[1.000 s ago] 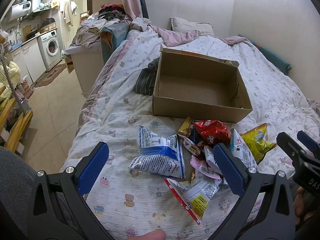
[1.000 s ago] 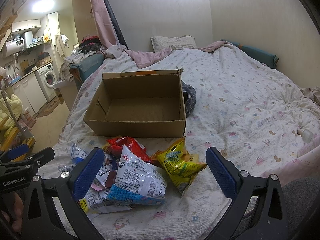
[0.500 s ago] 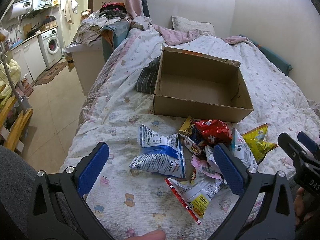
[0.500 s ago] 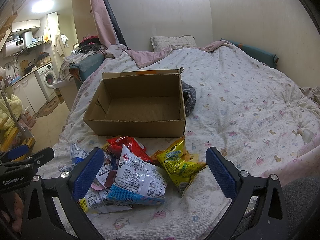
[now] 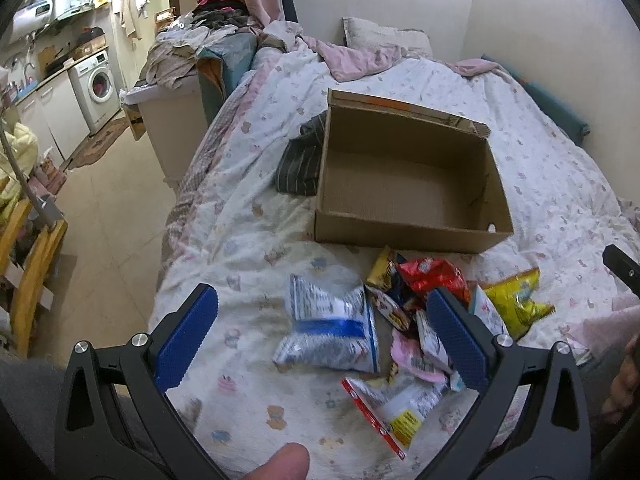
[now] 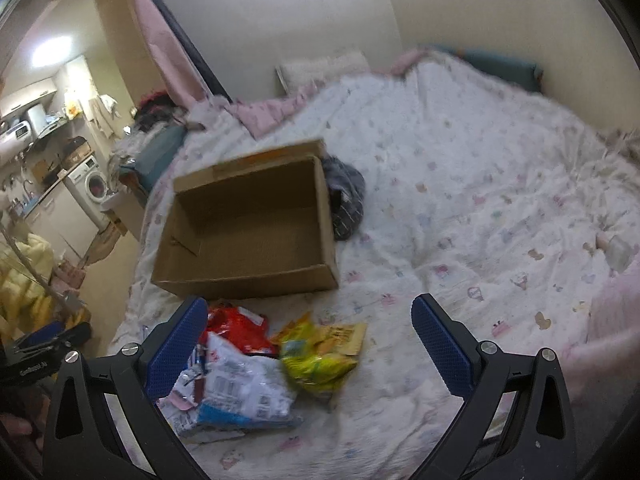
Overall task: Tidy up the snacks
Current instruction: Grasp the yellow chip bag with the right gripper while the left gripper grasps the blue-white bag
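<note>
Cardboard, corrugated, brown: open box, empty, orange tape along far flap, small round hole near one corner, set on quilted bedspread. Compared with half a second earlier: moved lower and larger in both wrist views, interior more exposed; right view smeared with motion blur and tilted, left view only slightly soft. Judged as both tools lifted and swung forward over the heap, so first pick about to begin; nothing yet transferred. Left gripper: spread wide, nothing between blue ribbed pads, hovering above white-and-blue foil pouch (crinkled, glossy, printed with small text). Right gripper: likewise gaping and unladen, left pad overlapping the heap's edge in view, contact not determinable. Snack heap, lying just in front of box's near wall, none inside: red crumpled bag, shiny film; yellow bag, puffed, pillow-shaped, creased at seal; large white barcode pack, silvery and wrinkled; flat white sachet with red border; pink wrapper, soft-looking; small yellow-and-dark packet partly buried. Dark striped cloth, folded, touching box's outer side. Bedspread: pale, puckered stitching, pastel animal print. Thumb tip at lower edge of left view.
</note>
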Motion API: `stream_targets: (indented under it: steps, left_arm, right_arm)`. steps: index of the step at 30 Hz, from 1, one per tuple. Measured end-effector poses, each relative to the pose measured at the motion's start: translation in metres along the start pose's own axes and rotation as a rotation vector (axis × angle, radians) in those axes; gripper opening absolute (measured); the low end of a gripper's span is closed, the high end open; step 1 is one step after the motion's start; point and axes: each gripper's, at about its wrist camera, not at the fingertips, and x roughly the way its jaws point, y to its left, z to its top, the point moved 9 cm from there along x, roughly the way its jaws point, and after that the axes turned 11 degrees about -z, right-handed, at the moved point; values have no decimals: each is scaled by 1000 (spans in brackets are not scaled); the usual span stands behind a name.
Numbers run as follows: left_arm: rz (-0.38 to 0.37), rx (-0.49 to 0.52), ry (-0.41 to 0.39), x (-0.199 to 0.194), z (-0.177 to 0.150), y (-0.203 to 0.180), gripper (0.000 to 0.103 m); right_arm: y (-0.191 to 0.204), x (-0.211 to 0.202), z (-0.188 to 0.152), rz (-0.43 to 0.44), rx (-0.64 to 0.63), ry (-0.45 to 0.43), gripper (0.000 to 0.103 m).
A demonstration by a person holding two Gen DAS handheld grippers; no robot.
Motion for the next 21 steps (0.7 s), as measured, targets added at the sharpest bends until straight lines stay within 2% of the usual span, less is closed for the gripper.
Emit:
stream_targets:
  steps: [3,4,6,9,11,16,18,21]
  left_arm:
    - [3,-3,22,5,15,3,103]
    - [3,-7,30,8,17,3,103]
    - [-6,-21,57,16,20,4,103]
    - [-3,-36,108,32,25,11,103]
    - [1,-44,140,42,24,15,103]
    - [6,-93,219,66,11,30,103]
    - [3,-117,248,72,3,35,103]
    - [-1,-160,271,77,-2,43,103]
  right_arm:
    - [-18,27,3,41,46,156,103]
    - [-24,41,-1,67,78,234,103]
    - [-33,70,-15,99,137,397,103]
    - [-35,94,-36,136,209,546,103]
    - [-24,101,-48,161,179,581,103]
    - [15,106,-65,166,-51,572,103]
    - [25,110,-71,121,-149,554,102]
    - [28,119,-78,18,-270,529,95]
